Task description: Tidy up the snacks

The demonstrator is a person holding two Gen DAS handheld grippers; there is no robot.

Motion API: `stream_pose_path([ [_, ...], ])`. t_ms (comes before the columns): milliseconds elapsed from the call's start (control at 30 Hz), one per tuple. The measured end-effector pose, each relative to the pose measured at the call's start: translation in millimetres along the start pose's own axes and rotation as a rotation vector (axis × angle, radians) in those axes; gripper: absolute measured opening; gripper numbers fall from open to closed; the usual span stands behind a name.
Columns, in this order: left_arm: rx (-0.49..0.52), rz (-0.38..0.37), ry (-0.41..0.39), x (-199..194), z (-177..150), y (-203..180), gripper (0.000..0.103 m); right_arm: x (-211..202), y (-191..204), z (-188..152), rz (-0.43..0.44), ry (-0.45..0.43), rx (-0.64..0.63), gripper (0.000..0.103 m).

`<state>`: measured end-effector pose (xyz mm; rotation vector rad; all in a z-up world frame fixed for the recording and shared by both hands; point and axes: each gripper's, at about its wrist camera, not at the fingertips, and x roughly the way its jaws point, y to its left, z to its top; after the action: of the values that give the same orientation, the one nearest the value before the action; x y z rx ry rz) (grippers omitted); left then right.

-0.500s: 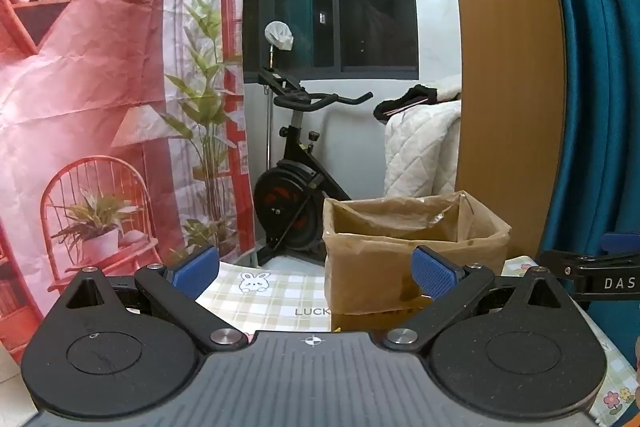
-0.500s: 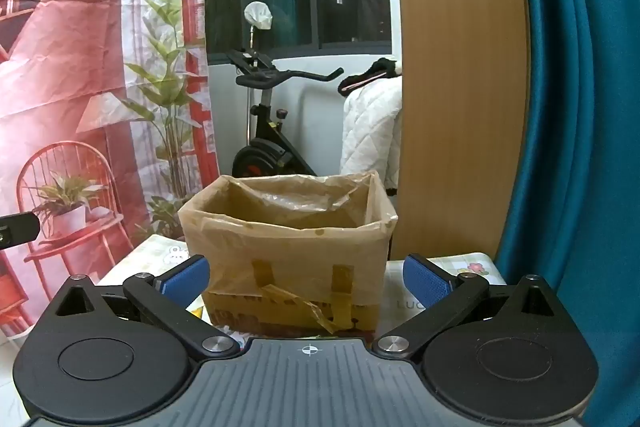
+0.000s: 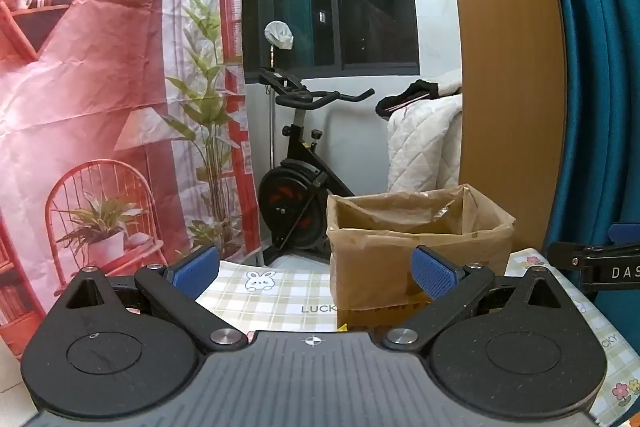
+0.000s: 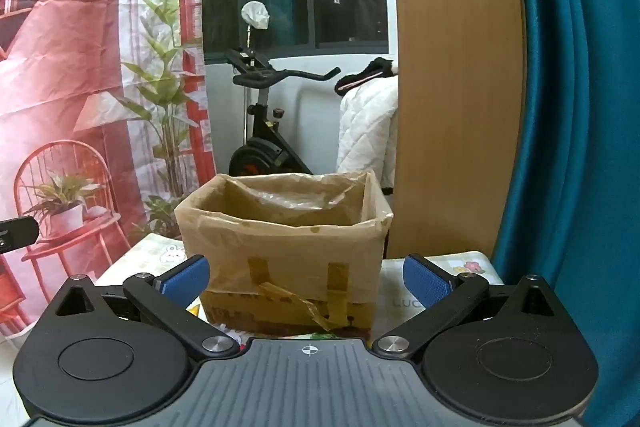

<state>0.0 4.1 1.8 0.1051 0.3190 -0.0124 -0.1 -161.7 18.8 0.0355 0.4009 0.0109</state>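
Note:
A cardboard box lined with a brownish plastic bag stands on the checked tablecloth. In the right wrist view the same box sits straight ahead, its open top facing up. My left gripper is open, blue pads wide apart, with the box ahead and to the right of it. My right gripper is open too, its pads flanking the box front from a short distance back, touching nothing. Bits of colourful wrapping peek out below the box; they are mostly hidden by the gripper body.
A wooden panel and a teal curtain rise on the right. An exercise bike stands behind the table, and a red printed backdrop hangs at the left. The right gripper's black arm pokes in at the left view's right edge.
Both views have shifted slightly; the box sits a little lower and nearer in each. Both grippers remain wide open.

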Motion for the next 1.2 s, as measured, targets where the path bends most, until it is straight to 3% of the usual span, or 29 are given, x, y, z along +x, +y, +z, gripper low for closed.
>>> stream_pose_path([
  [1200,-0.004,0.002,-0.001,-1.6,-4.4,-3.9,0.103,0.6,-1.8,0.0,-0.001,0.001,-0.002,0.102],
])
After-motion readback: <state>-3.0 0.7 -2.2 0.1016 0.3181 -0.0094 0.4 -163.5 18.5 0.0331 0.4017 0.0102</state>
